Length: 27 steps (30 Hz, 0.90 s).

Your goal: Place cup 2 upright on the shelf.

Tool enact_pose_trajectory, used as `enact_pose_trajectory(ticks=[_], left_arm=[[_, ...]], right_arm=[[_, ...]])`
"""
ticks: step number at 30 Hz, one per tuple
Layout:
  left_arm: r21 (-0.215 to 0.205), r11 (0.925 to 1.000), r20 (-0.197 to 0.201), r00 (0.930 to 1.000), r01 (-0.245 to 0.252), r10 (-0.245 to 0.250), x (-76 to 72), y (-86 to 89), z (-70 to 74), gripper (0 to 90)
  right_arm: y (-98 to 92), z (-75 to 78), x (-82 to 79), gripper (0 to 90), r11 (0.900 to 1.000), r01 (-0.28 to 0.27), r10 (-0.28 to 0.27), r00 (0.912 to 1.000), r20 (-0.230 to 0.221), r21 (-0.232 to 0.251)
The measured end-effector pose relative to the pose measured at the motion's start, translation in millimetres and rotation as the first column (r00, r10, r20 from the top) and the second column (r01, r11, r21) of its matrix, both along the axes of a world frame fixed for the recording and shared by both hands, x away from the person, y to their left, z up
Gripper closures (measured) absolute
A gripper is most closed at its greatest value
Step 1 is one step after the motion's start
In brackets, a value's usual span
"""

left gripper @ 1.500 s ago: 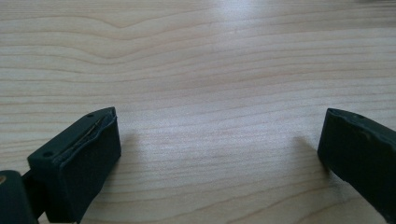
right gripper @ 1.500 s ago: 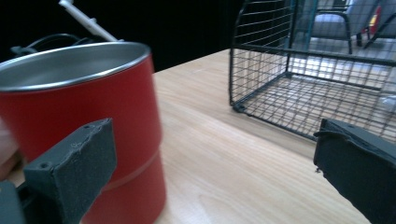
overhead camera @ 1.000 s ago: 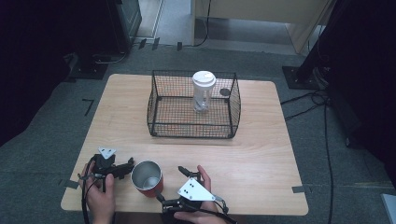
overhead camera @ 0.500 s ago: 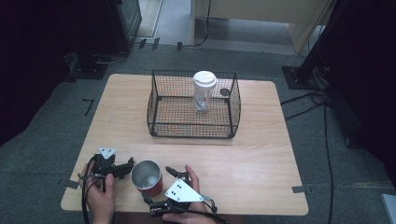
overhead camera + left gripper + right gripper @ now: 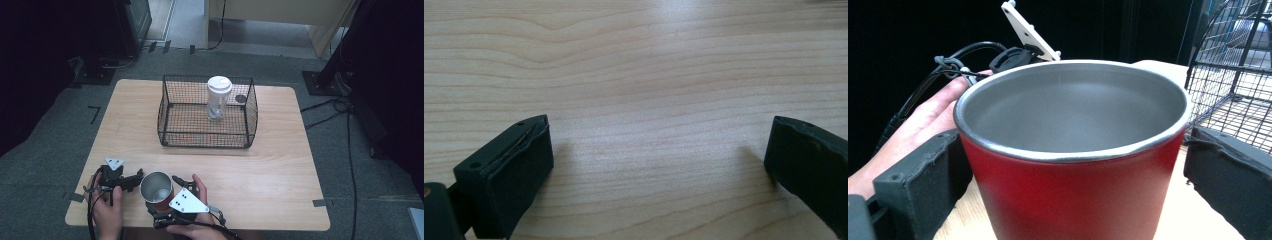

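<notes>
the right gripper (image 5: 1073,165) has its two black jaws spread wide, one on each side of the red cup (image 5: 1073,165). the jaws are close to the cup's sides, but i cannot tell if they touch it yet. the cup stands upright on the counter (image 5: 280,165), near the front edge, between the two hands. it is shiny grey inside and looks empty.

the left gripper (image 5: 659,165) has its jaws wide apart too, with nothing between them. they hang just over the bare wood.

i think the step now is getting hold of the cup. the next move would be to squeeze the right jaws onto the cup's sides, straight and even, so it does not tip or slip. the smooth round wall may be slippery.

in the high view, the right hand (image 5: 192,210) lies low at the front edge, pointing its gripper left and a bit forward at the cup. the left hand (image 5: 107,210) sits just left of the cup, with its gripper pointing right toward it.

farther back stands a wire basket (image 5: 170,107) with a clear bottle (image 5: 218,97) inside. the bottle has a white lid.
</notes>
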<state>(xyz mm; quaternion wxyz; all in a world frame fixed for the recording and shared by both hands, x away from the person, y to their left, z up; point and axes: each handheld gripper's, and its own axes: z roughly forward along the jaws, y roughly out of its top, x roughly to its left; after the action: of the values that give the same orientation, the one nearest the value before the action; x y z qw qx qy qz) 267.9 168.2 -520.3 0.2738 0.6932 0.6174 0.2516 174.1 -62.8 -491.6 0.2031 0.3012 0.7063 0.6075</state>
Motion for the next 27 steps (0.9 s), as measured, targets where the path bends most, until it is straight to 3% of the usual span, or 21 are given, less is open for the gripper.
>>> enact_pose_trajectory(ticks=[15,27], left_arm=[[0.000,1.0000,0.000,1.0000,0.000,0.000,0.0,0.0,0.0,0.1],[0.000,1.0000,0.000,1.0000,0.000,0.000,0.0,0.0,0.0,0.1]], right_arm=[[-4.3,4.3,8.9,0.0,0.999,0.032,-0.032,0.9994,0.013,-0.018],[13.2,2.2,17.2,2.8,0.999,0.037,-0.037,0.9992,0.013,-0.035]])
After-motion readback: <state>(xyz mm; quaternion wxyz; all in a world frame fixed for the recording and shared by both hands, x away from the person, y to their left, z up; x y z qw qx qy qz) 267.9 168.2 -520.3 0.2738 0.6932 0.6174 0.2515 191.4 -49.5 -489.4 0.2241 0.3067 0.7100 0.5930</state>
